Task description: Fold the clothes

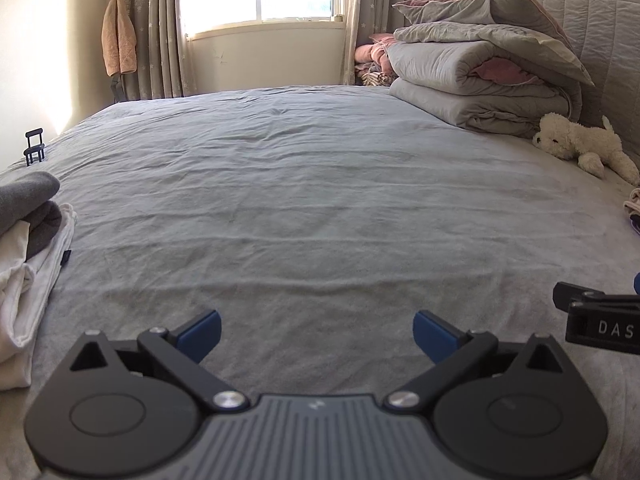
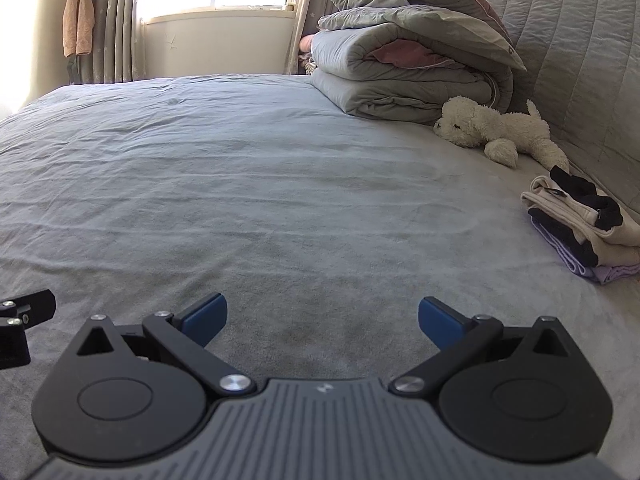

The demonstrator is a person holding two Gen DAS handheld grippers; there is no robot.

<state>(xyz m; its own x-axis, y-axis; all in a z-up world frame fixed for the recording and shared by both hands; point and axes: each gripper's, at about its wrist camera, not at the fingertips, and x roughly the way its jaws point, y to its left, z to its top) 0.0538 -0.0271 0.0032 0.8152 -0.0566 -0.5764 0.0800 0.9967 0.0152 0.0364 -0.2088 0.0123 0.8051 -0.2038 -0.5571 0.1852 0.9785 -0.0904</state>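
A pile of folded clothes (image 2: 588, 228) lies at the bed's (image 2: 280, 184) right edge; looser grey and white clothes (image 1: 28, 248) sit at its left edge. The right gripper (image 2: 322, 322) and left gripper (image 1: 317, 336) hover side by side over the sheet, fingers spread wide and empty. "DAS" shows on the right gripper's side.

Loose white and grey clothes (image 1: 28, 248) are lying in a rumpled heap at the bed's left edge, the grey pieces sitting on top of the white ones. A folded stack (image 2: 584, 228) is resting near the right edge, close to the headboard, with cream and black garments lying over a dark piece and a lilac one at the bottom.
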